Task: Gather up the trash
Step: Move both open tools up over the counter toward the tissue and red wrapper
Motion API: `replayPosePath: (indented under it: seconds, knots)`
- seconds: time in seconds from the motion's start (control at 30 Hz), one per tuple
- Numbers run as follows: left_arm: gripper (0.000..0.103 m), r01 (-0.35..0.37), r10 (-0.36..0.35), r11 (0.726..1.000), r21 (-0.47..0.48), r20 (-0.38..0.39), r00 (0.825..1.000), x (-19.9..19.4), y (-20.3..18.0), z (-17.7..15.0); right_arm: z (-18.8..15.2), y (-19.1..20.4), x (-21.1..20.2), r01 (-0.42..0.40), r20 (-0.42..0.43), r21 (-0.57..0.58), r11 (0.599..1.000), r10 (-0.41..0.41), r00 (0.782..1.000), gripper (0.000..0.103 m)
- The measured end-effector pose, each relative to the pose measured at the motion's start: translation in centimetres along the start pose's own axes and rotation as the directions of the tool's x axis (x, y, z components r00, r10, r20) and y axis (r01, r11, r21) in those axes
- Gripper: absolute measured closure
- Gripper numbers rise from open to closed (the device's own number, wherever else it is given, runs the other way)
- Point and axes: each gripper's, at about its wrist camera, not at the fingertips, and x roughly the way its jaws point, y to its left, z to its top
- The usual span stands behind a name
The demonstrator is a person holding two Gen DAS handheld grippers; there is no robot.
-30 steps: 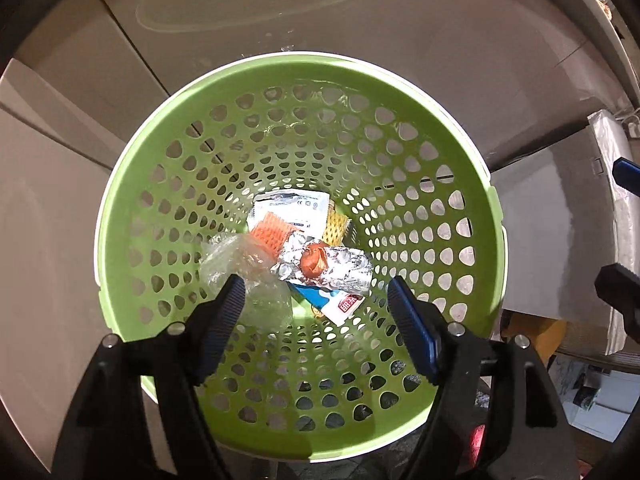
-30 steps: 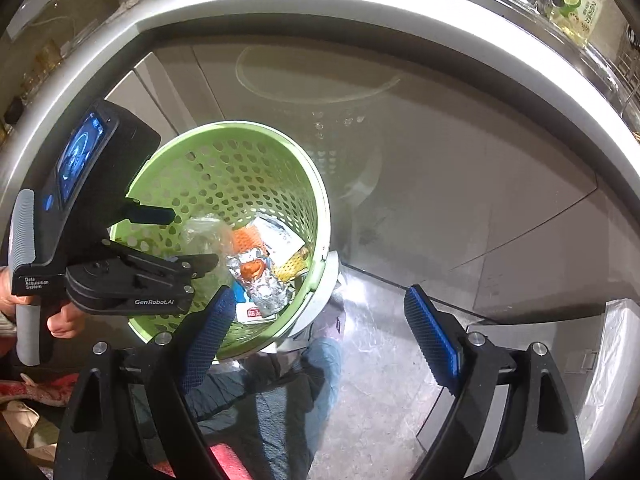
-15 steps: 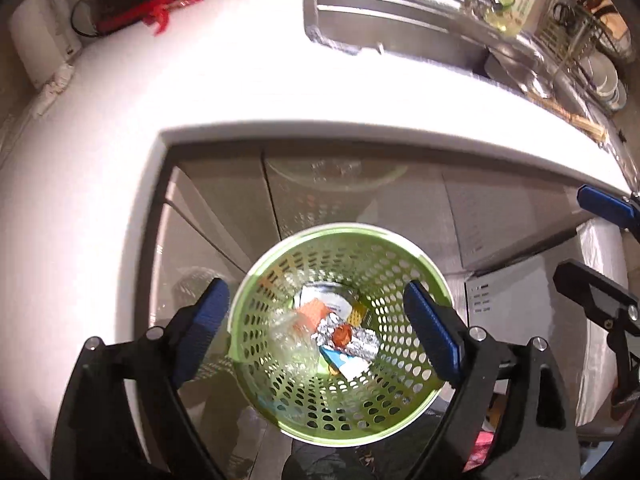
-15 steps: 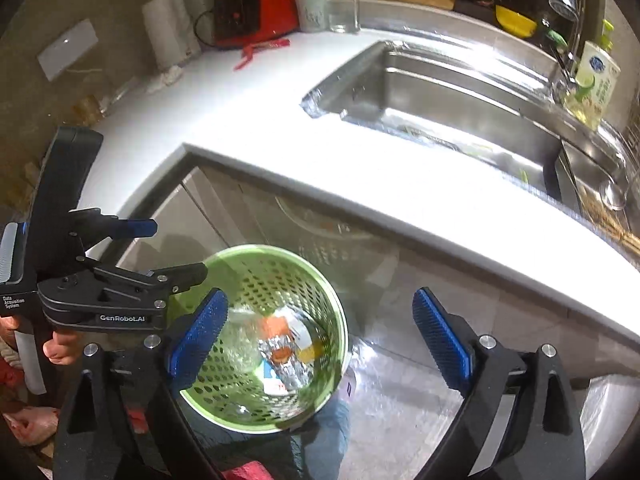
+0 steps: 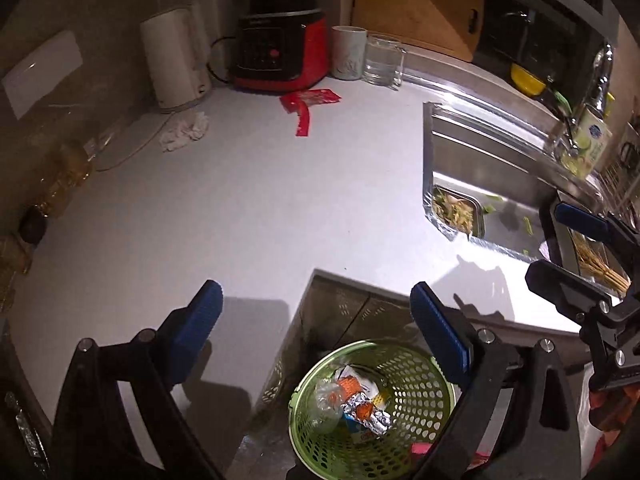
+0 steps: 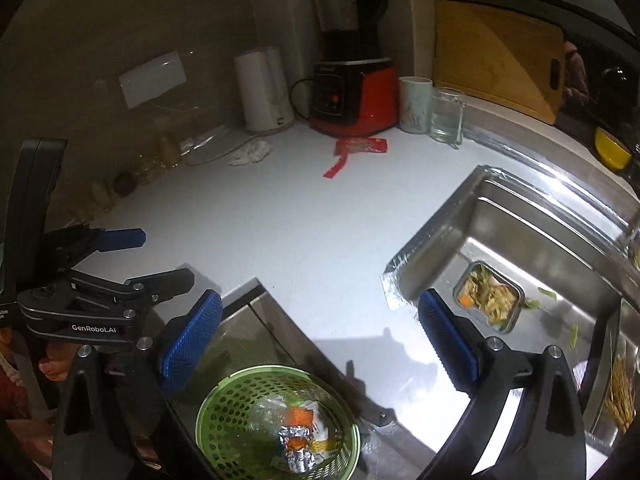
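A: Item: red wrapper (image 5: 310,106), far counter, before the blender (image 5: 280,52). Handling?
B: Likely light, thin, slippery; pinch its folded middle.
A: Crumpled tissue (image 5: 185,131), far left?
B: Soft; grasp anywhere.
A: Grippers?
B: Left gripper (image 5: 316,334), right gripper (image 6: 320,330): jaws opening, nothing between.

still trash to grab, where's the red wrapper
In both views the red wrapper lies at the back of the counter, just before the red blender.
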Motion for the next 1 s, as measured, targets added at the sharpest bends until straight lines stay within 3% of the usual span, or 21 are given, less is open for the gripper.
replayPosePath:
  seconds: [0.4, 0.53, 0.77, 1.0]
  knots:
    - [0.012, -0.118, 0.111, 0.975, -0.186, -0.049, 0.993, 3.6, 1.6, 3.7, 5.1, -2.1, 5.7, -0.181, -0.052, -0.143, 0.973, 0.175, 0.983, 0.002]
    - [0.01, -0.156, 0.145, 0.965, -0.21, -0.066, 0.987, 4.5, 3.4, 4.8, 6.9, -2.2, 8.0, -0.198, -0.054, -0.157, 0.967, 0.192, 0.98, 0.002]
    - [0.008, -0.184, 0.177, 0.967, -0.176, -0.054, 0.983, 8.1, 8.8, 8.3, 10.4, -1.2, 11.6, -0.183, -0.016, -0.116, 0.976, 0.182, 0.983, 0.002]
    - [0.008, -0.171, 0.166, 0.979, -0.114, -0.051, 0.985, 17.4, 16.9, 14.3, 15.3, -0.2, 18.4, -0.048, -0.016, -0.026, 0.998, 0.048, 0.999, 0.002]
